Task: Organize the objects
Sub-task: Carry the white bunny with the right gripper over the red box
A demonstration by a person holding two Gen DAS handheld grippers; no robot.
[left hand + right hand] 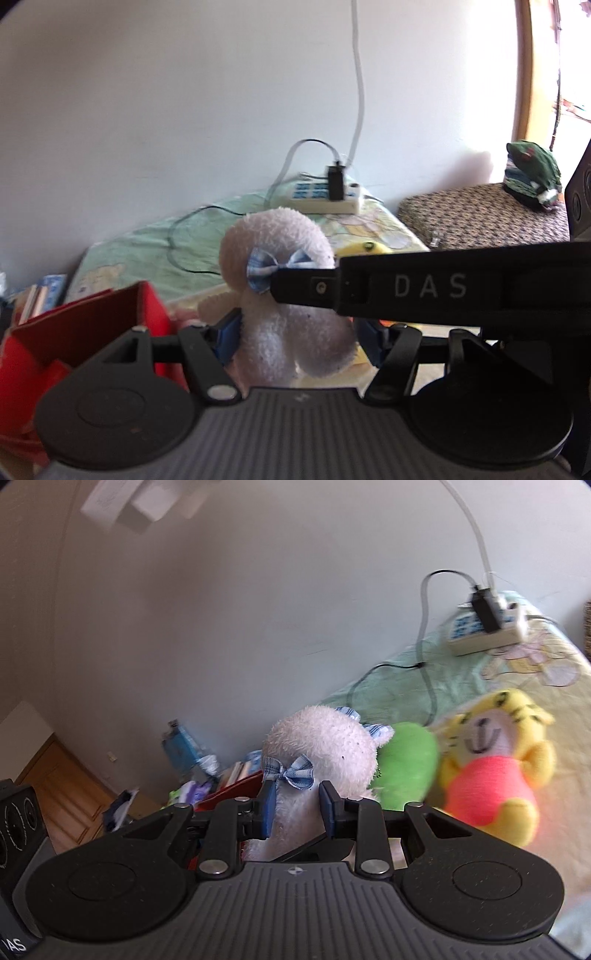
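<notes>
A white plush toy [273,236] with small blue checked bows hangs above the bed, held from two sides. Its lower body fills the gap between the blue pads of my left gripper [299,336]. One black finger [369,291] of the other gripper crosses from the right to its neck. In the right wrist view the same white plush toy [325,746] is pinched at the neck by my right gripper [298,805]. A red box [92,325] stands open just left of the toy. A green plush [406,760] and a yellow tiger plush [491,760] in a pink shirt lie to the right.
The bed [147,240] has a pale green cartoon sheet, with a white power strip [325,195] and cables at its far end by the wall. A patterned seat [480,218] with folded green clothes [532,173] stands at the right. Books [40,299] lie at the far left.
</notes>
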